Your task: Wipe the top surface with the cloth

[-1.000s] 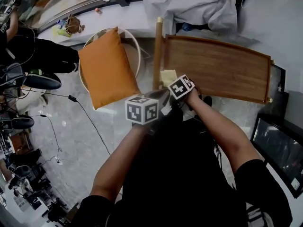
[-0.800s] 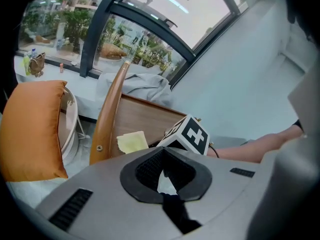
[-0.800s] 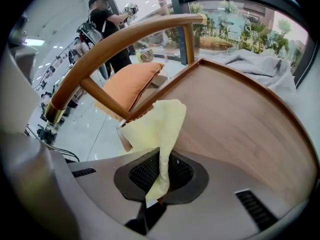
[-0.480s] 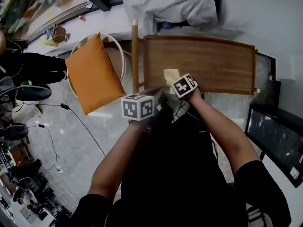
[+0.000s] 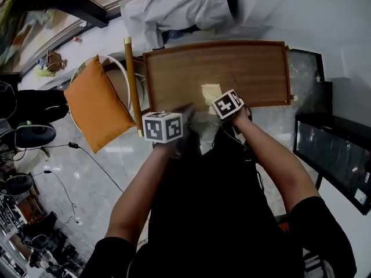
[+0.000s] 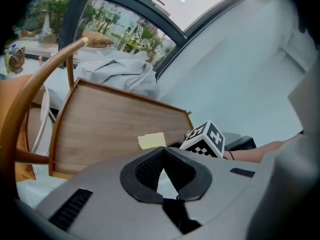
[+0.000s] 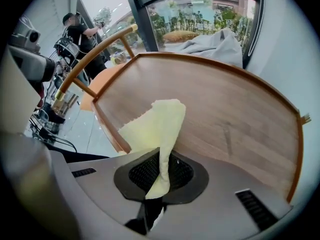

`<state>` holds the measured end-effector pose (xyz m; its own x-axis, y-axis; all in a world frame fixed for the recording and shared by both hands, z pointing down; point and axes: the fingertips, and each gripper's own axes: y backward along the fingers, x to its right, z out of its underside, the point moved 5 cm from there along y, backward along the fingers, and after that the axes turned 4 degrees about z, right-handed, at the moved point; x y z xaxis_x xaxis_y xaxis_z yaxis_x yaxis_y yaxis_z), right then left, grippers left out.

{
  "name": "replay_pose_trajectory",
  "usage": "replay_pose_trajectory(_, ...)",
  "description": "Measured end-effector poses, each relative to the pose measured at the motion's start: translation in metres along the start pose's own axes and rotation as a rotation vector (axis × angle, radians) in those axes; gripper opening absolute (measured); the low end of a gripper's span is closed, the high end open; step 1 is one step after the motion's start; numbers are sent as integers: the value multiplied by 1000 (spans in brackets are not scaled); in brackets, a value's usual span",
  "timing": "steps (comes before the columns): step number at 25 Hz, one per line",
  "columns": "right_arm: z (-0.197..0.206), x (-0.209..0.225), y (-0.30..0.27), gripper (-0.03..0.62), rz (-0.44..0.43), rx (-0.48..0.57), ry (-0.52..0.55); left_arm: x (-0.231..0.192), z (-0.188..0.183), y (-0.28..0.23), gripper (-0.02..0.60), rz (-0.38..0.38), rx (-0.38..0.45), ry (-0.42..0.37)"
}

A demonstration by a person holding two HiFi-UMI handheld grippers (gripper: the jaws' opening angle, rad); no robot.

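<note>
- the table [image 5: 232,68] is a long rectangle of brown wood with a fine straight grain, a matt face and a thin raised lip round its edge. the top looks dry and even, with no streaks, so i judge the wiping barely begun; nearly the whole top is left to cover.
- a crumpled grey sheet [image 5: 174,7] lies heaped past the far edge, soft and deeply creased.
- an orange cushion [image 5: 95,112], plump and square, rests on a round seat left of the table, beside a smooth, curved wooden rail [image 5: 132,86].
- the right tongs [image 7: 160,171] are closed on the cloth; their ribbed black pads pinch one corner.
- the left tongs [image 6: 161,165] have their pads brought together with nothing between them. they hang just off the near edge, beside the right pair.
- the cloth [image 7: 155,126] is pale yellow, thin and limp. it runs up from the pads in a folded strip, and its free end lies flat on the table just inside the near lip.
</note>
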<state>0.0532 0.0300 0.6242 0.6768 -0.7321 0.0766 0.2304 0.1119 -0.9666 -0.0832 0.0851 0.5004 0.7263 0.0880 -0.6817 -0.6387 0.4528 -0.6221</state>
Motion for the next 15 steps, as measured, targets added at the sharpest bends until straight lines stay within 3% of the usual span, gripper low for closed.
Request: replay_pose_trajectory(15,57,99,31,34,45,46,-83,61,13,-85,9,52,-70,-13)
